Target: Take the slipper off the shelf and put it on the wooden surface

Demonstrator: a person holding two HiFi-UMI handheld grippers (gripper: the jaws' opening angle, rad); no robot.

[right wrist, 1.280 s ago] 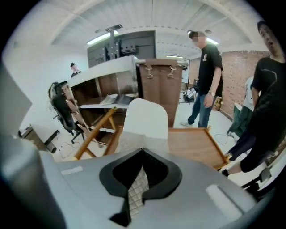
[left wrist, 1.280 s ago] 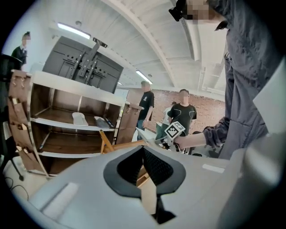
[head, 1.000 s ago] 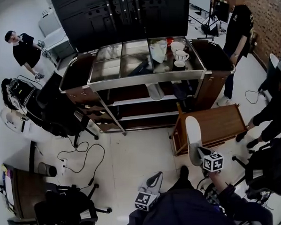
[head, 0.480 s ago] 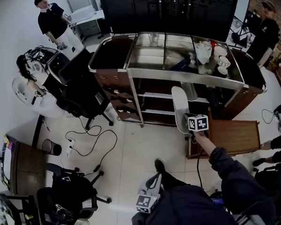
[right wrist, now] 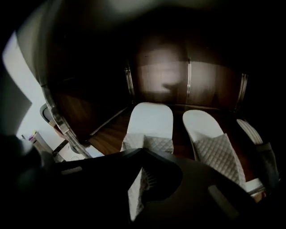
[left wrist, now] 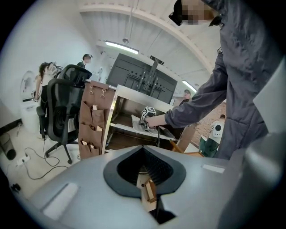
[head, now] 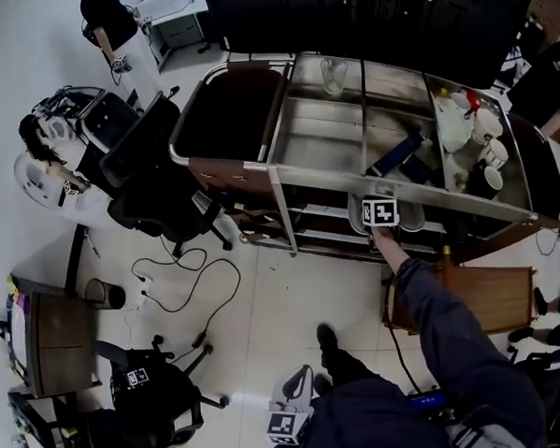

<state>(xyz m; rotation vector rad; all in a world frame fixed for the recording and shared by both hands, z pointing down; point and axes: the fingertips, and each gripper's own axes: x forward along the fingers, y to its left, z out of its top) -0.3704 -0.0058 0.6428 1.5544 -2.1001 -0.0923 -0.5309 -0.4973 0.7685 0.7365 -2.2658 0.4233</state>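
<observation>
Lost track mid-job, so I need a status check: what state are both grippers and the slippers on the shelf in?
Right gripper: shut on the held slipper's quilted strap.
Held slipper: resting on the shelf, strap in the jaws.
Second slipper: flat on the shelf beside it, apart, untouched.
Left gripper: shut, nothing between its jaws.

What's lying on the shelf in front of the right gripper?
Two white slippers side by side on the wooden shelf: the left slipper, held in the right gripper, and the right slipper. Farther right is too dark to tell.
</observation>
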